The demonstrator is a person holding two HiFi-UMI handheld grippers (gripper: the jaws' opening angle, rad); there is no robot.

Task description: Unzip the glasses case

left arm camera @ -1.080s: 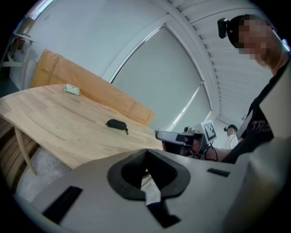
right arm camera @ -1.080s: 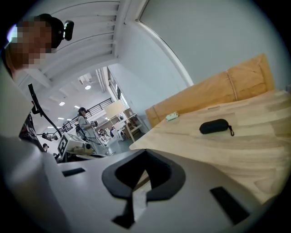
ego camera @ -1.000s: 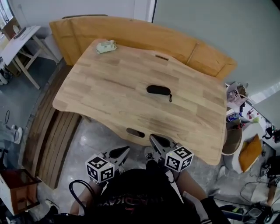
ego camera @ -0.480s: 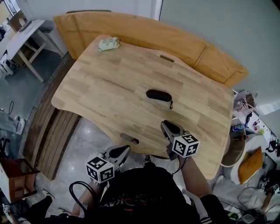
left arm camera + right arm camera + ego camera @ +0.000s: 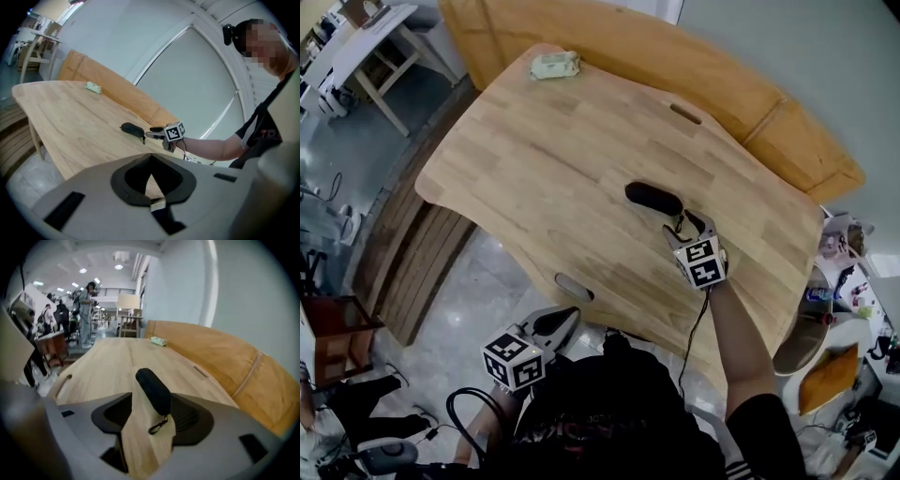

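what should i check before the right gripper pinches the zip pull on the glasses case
1. Right gripper jaws apart: ok, they have just been opening.
2. Zip pull between those jaws: ok in the right gripper view, nothing pinched yet.
3. Glasses case lying flat on the table: ok.
4. Left gripper steadying the case: not ok, it is shut, empty and off the table's near edge.
5. Line the zip runs along: cannot tell.

Table (image 5: 534, 169): pale wood, jointed strips, matt, smooth. Glasses case (image 5: 653, 198): black, matt, smooth shell. Right gripper (image 5: 690, 223): grey matt plastic body. Floor (image 5: 478, 281): grey, glossy.
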